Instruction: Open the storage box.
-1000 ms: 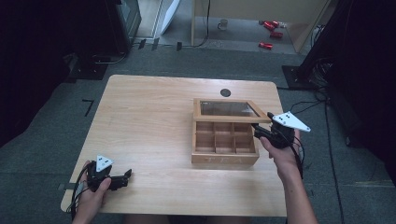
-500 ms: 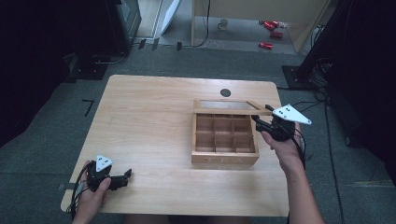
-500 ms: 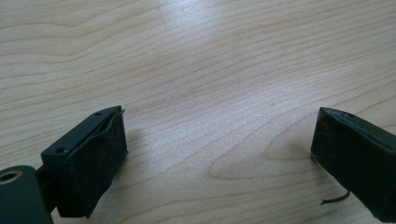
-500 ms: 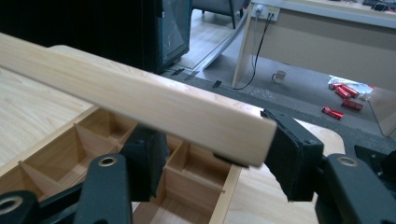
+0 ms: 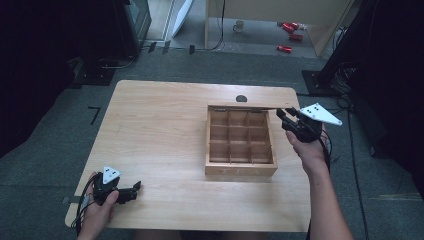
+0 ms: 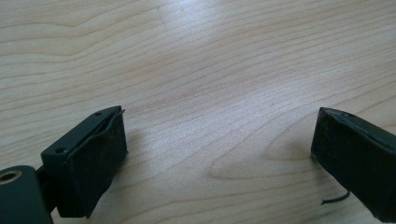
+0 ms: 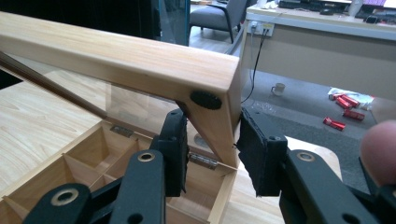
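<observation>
- The square pale-wood box with nine open compartments [image 5: 241, 142] sits on the right half of the light wooden table [image 5: 160, 130], with its front wall facing the person.
- Its wood-framed lid with a clear pane [image 7: 140, 65] is raised on small metal hinges [image 7: 201, 159] at the back edge; from the high view it appears almost edge-on.
- A round black pad [image 7: 206, 100] sits on the lid's corner. Faint marks on the box's front wall are too small to read.
- The right gripper [image 7: 212, 140], at the box's back right corner, has just been closing its jaws and now pinches the lid's side rail between its pads.
- The left gripper [image 6: 219, 149] rests near the table's front left corner, well apart from the box, with its jaws spread over bare wood.
- On the floor beyond the table lie red cans [image 5: 290, 31] and a small cup [image 5: 239, 24].
</observation>
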Demonstrator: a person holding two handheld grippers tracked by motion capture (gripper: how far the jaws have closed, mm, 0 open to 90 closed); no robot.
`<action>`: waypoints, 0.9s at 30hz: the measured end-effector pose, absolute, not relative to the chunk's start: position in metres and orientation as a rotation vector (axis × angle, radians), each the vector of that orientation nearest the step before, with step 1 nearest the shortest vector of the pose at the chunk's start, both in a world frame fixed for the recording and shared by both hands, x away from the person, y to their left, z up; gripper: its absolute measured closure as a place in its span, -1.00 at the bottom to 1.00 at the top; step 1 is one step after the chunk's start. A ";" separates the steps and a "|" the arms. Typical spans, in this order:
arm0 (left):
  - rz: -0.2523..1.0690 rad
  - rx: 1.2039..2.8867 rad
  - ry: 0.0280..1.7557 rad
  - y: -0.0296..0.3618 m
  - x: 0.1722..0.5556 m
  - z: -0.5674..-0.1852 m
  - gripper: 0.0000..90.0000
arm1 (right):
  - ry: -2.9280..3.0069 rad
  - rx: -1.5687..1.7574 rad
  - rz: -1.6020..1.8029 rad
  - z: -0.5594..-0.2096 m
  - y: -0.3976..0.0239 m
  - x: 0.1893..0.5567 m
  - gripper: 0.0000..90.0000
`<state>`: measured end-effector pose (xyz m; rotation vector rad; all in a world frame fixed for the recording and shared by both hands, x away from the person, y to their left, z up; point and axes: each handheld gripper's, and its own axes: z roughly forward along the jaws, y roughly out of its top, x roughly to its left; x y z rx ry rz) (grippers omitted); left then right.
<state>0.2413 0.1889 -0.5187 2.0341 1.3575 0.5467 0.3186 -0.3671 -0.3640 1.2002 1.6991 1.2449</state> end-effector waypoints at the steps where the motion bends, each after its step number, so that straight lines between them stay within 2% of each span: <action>1: 0.546 2.034 1.358 0.189 0.241 -0.519 -0.92 | 1.699 1.199 1.244 -0.363 -0.367 0.320 0.42; 27: 0.557 2.048 1.356 0.188 0.241 -0.519 -0.92 | 1.669 1.319 1.179 -0.329 -0.362 0.378 0.48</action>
